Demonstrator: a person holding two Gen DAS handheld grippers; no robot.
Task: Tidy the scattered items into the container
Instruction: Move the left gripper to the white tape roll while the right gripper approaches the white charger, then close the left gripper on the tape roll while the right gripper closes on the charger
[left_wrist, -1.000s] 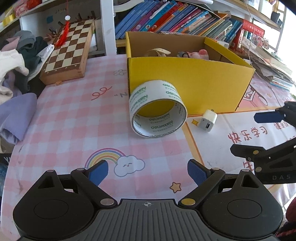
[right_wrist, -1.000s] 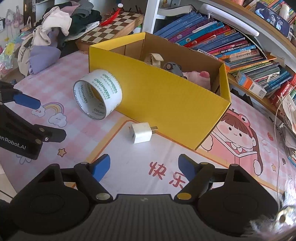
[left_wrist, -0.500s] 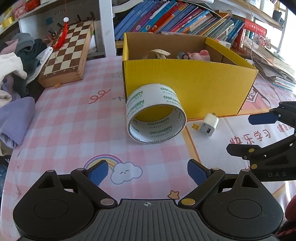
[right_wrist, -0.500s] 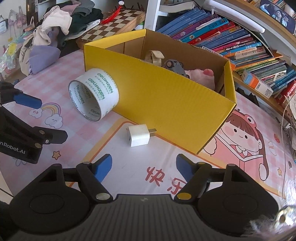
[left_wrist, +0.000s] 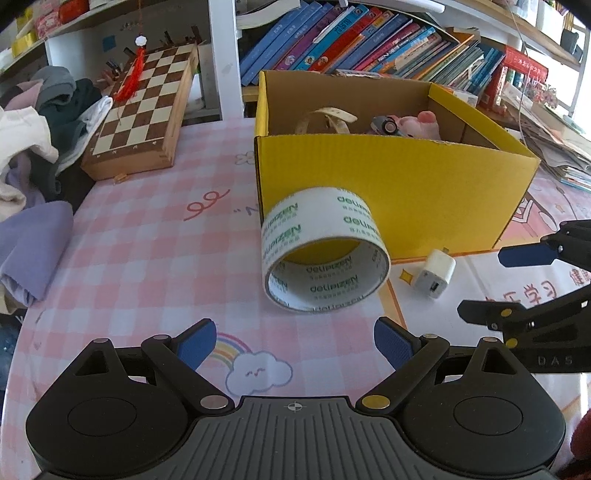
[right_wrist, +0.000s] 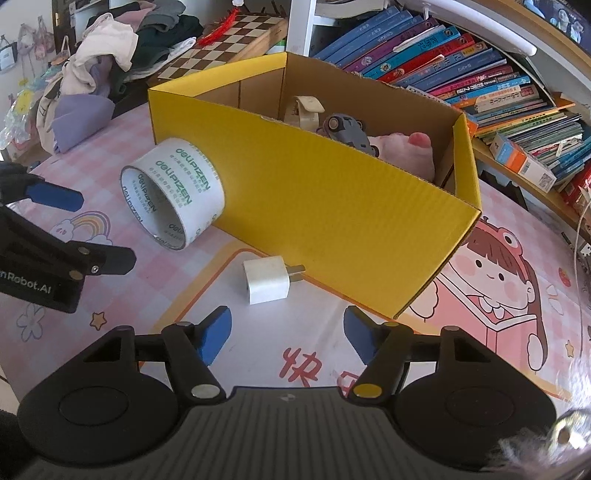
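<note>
A wide roll of white tape (left_wrist: 325, 254) (right_wrist: 173, 199) lies on its side against the yellow cardboard box (left_wrist: 399, 184) (right_wrist: 332, 206). A white charger plug (left_wrist: 435, 278) (right_wrist: 266, 281) lies on the mat by the box's front wall. My left gripper (left_wrist: 295, 345) hangs open just short of the tape, nothing between its fingers. My right gripper (right_wrist: 286, 339) is near the plug with its jaws closing; the plug lies just beyond the blue pads, untouched. Inside the box are a beige strap (right_wrist: 304, 109), a grey toy car (right_wrist: 345, 129) and a pink plush (right_wrist: 406, 151).
A wooden chessboard (left_wrist: 144, 114) rests at the back left beside a heap of clothes (left_wrist: 33, 129). Bookshelves (left_wrist: 369, 40) stand behind the box. Each gripper shows at the edge of the other's view. A pink checked cloth (left_wrist: 147, 251) covers the table.
The right gripper's jaws have narrowed and it has crept closer to the plug. The left gripper has edged slightly toward the tape, still wide.
</note>
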